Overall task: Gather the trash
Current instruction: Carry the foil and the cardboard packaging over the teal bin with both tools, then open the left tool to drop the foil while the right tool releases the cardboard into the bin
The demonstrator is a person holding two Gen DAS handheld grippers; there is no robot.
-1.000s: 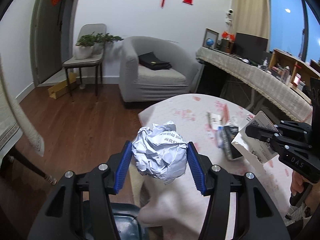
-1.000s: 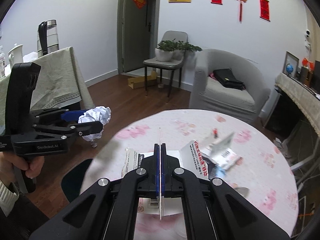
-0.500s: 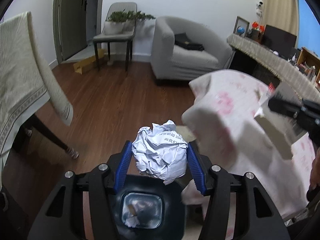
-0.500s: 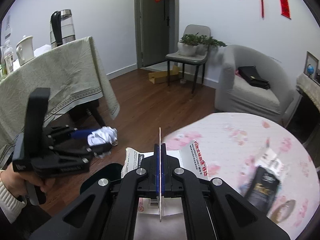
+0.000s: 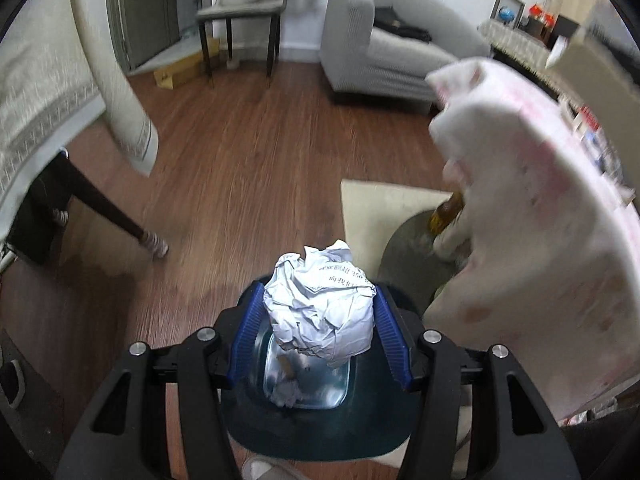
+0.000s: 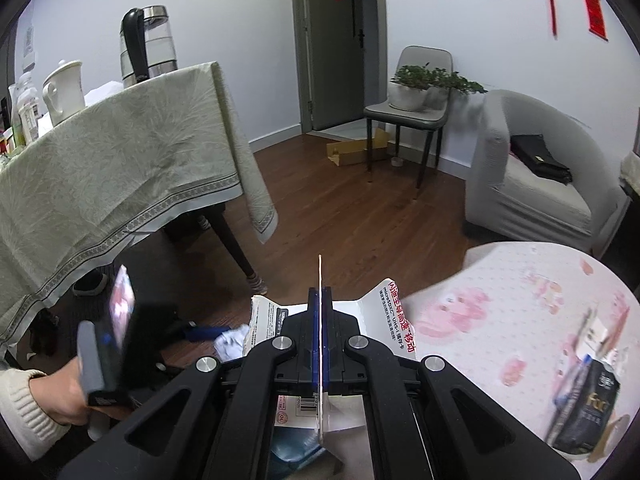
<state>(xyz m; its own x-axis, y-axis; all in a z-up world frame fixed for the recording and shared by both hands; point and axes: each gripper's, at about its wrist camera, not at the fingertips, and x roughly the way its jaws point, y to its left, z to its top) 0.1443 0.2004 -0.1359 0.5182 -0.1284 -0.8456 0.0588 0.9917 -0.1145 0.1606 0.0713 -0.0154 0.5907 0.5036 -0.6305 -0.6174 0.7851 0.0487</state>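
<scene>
In the left wrist view my left gripper (image 5: 319, 293) points steeply down, shut on a crumpled white paper ball (image 5: 320, 312) held between its blue pads. Directly beneath hangs the mouth of a dark teal trash bin (image 5: 312, 436) with some scraps inside. My right gripper (image 6: 320, 294) is shut on a flattened white card package (image 6: 390, 316), seen edge-on. Low on the left of the right wrist view, a hand (image 6: 60, 396) holds the left gripper (image 6: 196, 332) with the paper ball (image 6: 232, 340). A black packet (image 6: 588, 412) and other scraps lie on the round pink-flowered table (image 6: 500, 320).
A table with a grey-green cloth (image 6: 120, 184) carries a kettle (image 6: 148, 44) and a jug, its dark leg (image 6: 236, 248) near the bin. A grey armchair (image 6: 532, 184), a chair with a plant (image 6: 412, 100) and a flat cardboard box (image 6: 356, 150) stand across the wooden floor.
My left gripper sank and tipped downward with the paper ball, coming over the bin's mouth. The right gripper swung left past the round table's edge, still holding the card package.
</scene>
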